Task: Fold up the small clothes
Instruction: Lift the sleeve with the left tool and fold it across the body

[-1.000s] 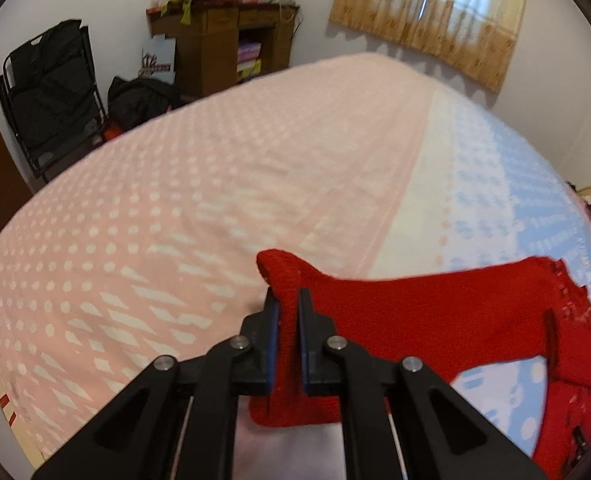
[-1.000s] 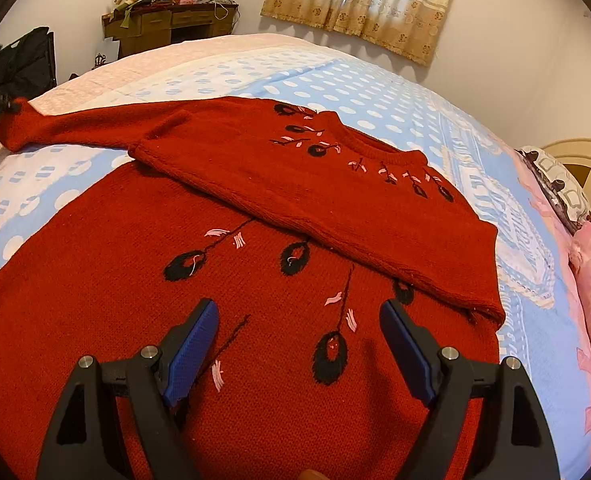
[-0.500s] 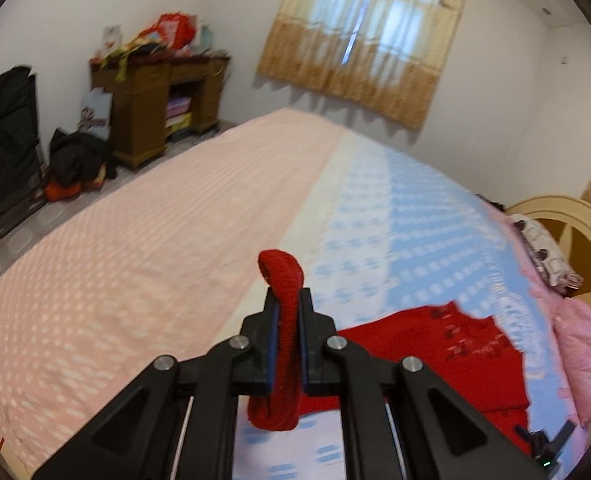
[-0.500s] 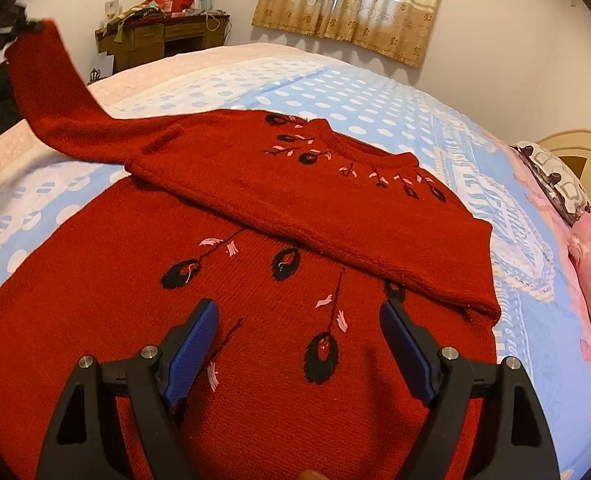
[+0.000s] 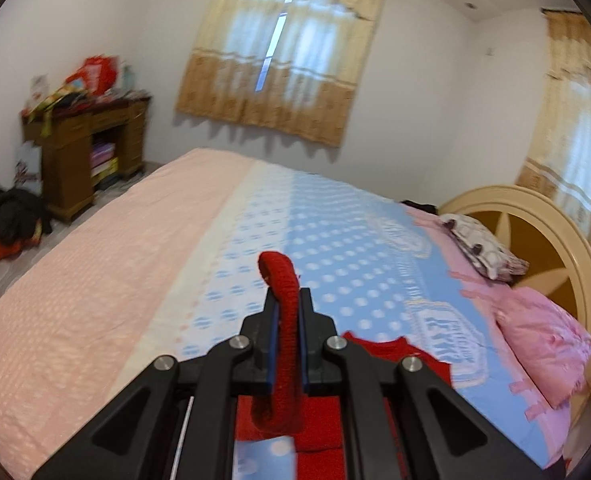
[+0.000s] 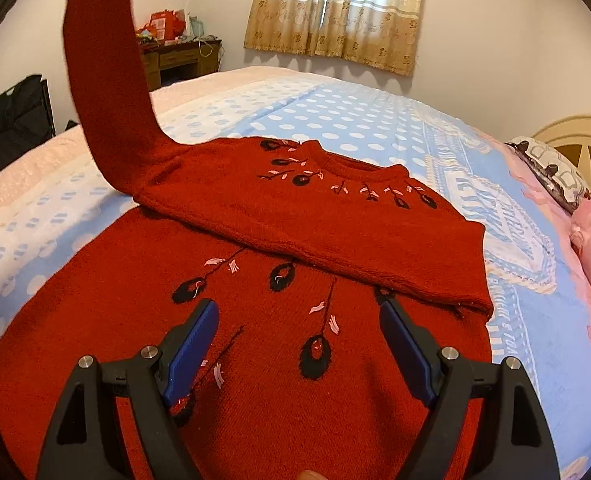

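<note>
Sleeve up, grip thin

Your left gripper [image 5: 286,340] pinches only the cuff [image 5: 281,312] of the red sweater [image 6: 255,320], which lies mid-frame on the bed [image 6: 375,120]; a jerk could slip it or drag the folded body crooked, since your right gripper [image 6: 299,344], jaws spread, hovers without pinning anything.
</note>
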`<state>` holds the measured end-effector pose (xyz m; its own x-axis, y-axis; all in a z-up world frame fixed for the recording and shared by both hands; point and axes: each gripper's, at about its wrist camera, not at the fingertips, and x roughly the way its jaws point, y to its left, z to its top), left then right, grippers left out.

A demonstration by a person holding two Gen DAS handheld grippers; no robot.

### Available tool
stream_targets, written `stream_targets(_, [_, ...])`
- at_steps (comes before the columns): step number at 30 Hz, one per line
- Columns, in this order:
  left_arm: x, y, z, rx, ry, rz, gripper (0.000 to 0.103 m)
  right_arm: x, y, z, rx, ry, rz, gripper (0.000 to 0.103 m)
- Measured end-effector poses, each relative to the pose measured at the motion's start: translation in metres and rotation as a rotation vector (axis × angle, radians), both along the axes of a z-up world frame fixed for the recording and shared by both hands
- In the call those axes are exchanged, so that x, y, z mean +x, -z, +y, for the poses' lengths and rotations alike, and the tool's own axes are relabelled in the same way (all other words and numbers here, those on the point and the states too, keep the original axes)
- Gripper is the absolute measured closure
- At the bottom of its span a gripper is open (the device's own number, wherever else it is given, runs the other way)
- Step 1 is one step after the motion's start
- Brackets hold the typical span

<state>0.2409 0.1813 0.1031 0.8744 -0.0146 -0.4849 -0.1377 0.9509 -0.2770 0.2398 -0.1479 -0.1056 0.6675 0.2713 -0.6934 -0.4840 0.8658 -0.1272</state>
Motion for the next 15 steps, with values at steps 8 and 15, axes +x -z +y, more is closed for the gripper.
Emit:
stream_targets(8, [0.025, -0.014, -0.049, 0.011, 0.106, -0.017, 0.095, -0.001, -0.002, -0.007, 0.034, 0.008, 0.017, 0.020])
stream_targets(15, [0.046, -0.013, -0.096, 0.028, 0.184, -0.003, 0.095, 0.000, 0.000, -0.011, 0.042, 0.012, 0.029, 0.020])
